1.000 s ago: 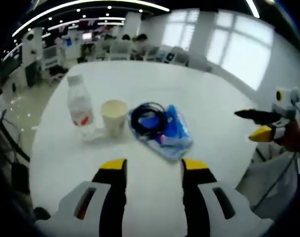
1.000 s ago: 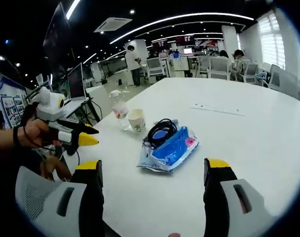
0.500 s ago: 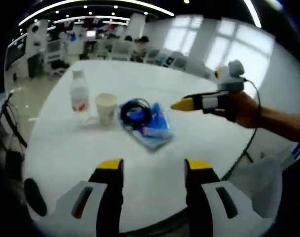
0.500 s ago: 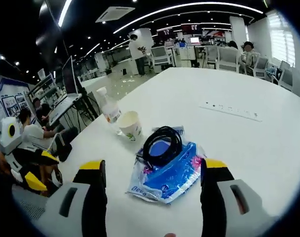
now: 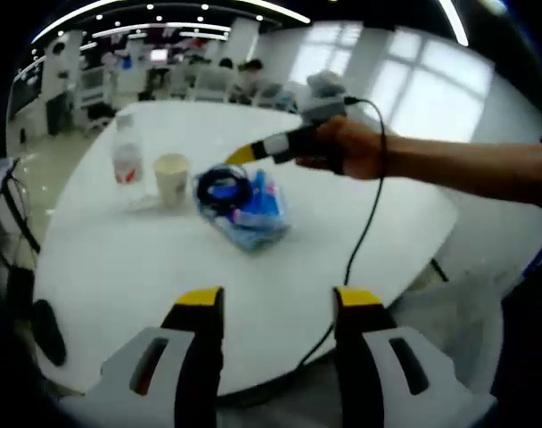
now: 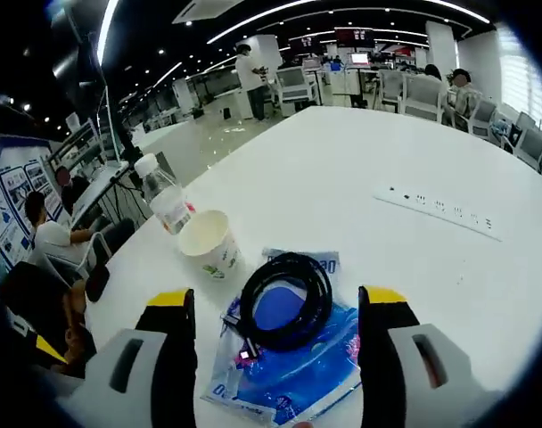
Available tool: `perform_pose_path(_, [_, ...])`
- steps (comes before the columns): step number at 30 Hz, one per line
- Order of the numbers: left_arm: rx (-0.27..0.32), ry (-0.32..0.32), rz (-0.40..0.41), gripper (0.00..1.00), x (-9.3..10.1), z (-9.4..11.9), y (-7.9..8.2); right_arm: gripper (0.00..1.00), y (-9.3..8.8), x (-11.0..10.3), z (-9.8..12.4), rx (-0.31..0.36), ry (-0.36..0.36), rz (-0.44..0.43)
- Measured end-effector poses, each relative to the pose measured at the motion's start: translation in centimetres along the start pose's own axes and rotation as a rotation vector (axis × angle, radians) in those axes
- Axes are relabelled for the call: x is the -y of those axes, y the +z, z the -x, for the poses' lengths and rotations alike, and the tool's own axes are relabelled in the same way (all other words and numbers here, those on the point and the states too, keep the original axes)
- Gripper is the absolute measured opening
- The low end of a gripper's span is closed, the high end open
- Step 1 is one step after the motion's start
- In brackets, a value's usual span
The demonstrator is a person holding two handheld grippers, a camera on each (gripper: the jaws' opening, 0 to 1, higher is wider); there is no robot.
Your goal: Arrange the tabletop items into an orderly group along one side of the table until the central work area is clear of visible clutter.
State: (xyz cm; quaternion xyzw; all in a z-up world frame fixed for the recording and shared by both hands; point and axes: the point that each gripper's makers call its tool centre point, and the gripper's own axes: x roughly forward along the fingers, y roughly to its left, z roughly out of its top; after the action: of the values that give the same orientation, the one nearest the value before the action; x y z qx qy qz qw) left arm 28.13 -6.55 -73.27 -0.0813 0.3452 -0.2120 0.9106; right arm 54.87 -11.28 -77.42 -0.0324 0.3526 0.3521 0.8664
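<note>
On the white round table [image 5: 146, 267] stand a clear water bottle [image 5: 124, 160] and a paper cup [image 5: 171, 178]. Beside them a black cable coil [image 5: 222, 187] lies on a blue wipes pack [image 5: 258, 218]. My left gripper [image 5: 278, 303] is open near the table's edge, well short of the items. A hand holds my right gripper [image 5: 249, 152] just above the coil. In the right gripper view the open right gripper [image 6: 275, 303] frames the coil [image 6: 284, 299] and pack [image 6: 289, 370]. The cup [image 6: 209, 242] and bottle [image 6: 164, 201] sit beyond its left jaw.
A white power strip [image 6: 440, 209] lies farther out on the table. A thin black wire [image 5: 360, 241] hangs from the right gripper across the table edge. A seated person [image 6: 50, 239] is close to the table, and office chairs and desks stand behind.
The right gripper has moved in over the cable coil and wipes pack, which now sit between its jaws. The left gripper has drawn back a little from the table.
</note>
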Motion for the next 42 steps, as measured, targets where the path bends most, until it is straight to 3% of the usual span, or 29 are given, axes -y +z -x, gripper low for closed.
perform_pose_path(9, [0.012, 0.027, 0.021, 0.45, -0.7, 0.9, -0.3, 0.73, -0.1, 0.5, -2.8, -0.046, -0.003, 0.012])
perform_pose_path(18, [0.017, 0.049, 0.03, 0.45, -1.2, 1.6, -0.3, 0.68, -2.8, 1.2, -5.7, -0.127, 0.017, 0.019])
perform_pose_path(23, [0.016, 0.059, 0.026, 0.45, -1.6, 1.5, -0.3, 0.66, -3.1, 2.2, -7.4, -0.144, 0.016, 0.028])
perform_pose_path(27, [0.016, 0.067, 0.027, 0.44, -1.9, 1.4, -0.6, 0.57, -3.7, 3.1, -8.6, -0.187, -0.008, 0.071])
perform_pose_path(30, [0.017, 0.068, 0.031, 0.44, -2.0, 1.4, -0.7, 0.43, -4.8, 4.3, -8.5, -0.258, -0.075, 0.225])
perform_pose_path(31, [0.017, 0.068, 0.033, 0.43, -2.0, 1.4, -0.7, 0.43, -4.2, 3.5, -8.8, -0.218, -0.046, 0.207])
perform_pose_path(33, [0.015, 0.064, 0.039, 0.43, -1.9, 1.4, -0.7, 0.38, -4.2, 3.6, -8.8, -0.231, -0.055, 0.189])
perform_pose_path(36, [0.014, 0.06, 0.038, 0.42, -1.8, 1.3, -0.7, 0.15, -3.9, 4.6, -7.9, -0.221, -0.123, 0.256])
perform_pose_path(38, [0.014, 0.057, 0.042, 0.42, -1.8, 1.3, -0.7, 0.13, -4.3, 4.4, -8.2, -0.25, -0.089, 0.231])
perform_pose_path(42, [0.018, 0.059, 0.05, 0.42, -1.9, 1.3, -0.7, 0.09, -4.3, 4.3, -7.4, -0.231, -0.084, 0.204])
